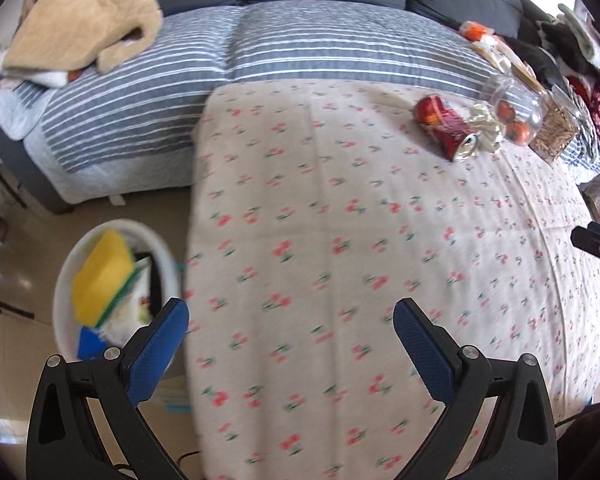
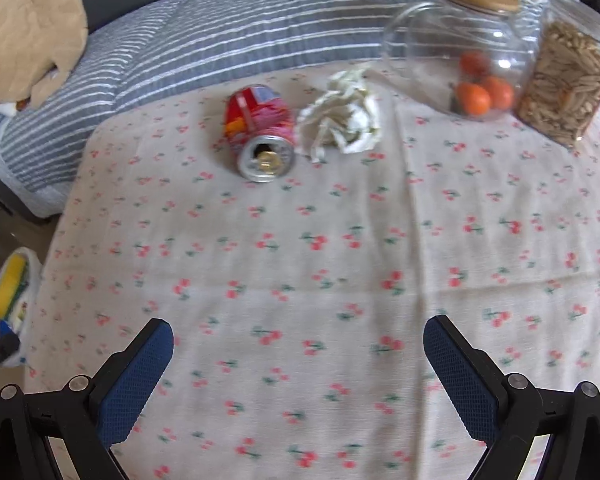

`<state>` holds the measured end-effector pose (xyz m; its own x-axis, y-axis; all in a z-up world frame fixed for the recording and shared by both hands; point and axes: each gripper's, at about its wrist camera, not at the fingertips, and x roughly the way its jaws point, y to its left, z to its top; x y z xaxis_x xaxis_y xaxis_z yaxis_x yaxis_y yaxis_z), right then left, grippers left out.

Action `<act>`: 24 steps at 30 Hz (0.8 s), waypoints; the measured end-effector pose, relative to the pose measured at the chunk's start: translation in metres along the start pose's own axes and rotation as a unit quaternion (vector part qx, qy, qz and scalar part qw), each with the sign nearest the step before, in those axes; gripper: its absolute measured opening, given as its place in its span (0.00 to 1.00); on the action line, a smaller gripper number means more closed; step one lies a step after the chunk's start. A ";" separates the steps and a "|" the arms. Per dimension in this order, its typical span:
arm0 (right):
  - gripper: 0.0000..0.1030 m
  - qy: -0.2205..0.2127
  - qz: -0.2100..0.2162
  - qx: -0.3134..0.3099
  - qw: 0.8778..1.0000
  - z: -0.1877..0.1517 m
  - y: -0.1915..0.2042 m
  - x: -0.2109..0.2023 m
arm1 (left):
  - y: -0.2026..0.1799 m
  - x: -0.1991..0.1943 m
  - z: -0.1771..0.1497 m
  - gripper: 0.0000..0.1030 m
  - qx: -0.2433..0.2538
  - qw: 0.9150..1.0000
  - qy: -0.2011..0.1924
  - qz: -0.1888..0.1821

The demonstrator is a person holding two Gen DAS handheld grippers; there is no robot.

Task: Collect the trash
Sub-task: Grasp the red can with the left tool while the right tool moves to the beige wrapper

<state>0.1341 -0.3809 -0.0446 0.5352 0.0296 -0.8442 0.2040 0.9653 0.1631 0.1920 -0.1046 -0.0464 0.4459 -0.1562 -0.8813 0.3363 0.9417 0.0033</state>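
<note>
Cherry-print tablecloth (image 2: 300, 240) bears dented red can (image 2: 260, 132), crumpled paper (image 2: 344, 120); both jaws wide, empty.

The white bin (image 2: 18, 304) at the left is cut off by the picture's edge. Its contents are blurred. The can's (image 2: 260, 130) label is unreadable.

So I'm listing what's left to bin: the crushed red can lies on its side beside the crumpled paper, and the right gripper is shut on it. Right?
Not quite. The crushed red can does lie on its side beside the crumpled paper, but the right gripper is open and well short of it, as the right wrist view shows.
</note>
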 end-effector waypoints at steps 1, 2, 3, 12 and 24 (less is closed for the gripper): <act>1.00 0.000 -0.007 -0.005 1.000 0.000 -0.006 -0.002 | -0.009 0.003 0.005 1.00 0.006 1.000 0.004 0.000; 1.00 -0.002 -0.013 -0.009 1.000 -0.001 -0.012 -0.004 | -0.013 0.006 0.009 1.00 0.009 1.000 0.006 0.001; 1.00 -0.003 -0.020 -0.013 1.000 -0.001 -0.017 -0.006 | -0.021 0.009 0.014 1.00 0.013 1.000 0.007 0.000; 1.00 -0.013 -0.035 0.021 0.999 -0.001 -0.079 -0.023 | -0.066 0.041 0.068 1.00 -0.028 0.999 0.003 -0.037; 0.99 0.011 -0.043 0.058 0.997 0.009 -0.114 -0.014 | -0.143 0.084 0.146 0.91 -0.058 0.995 0.003 -0.083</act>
<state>0.1103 -0.4934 -0.0467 0.4937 -0.0448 -0.8685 0.3424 0.9280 0.1467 0.3029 -0.2957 -0.0522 0.3879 -0.3112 -0.8676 0.3074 0.9311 -0.1965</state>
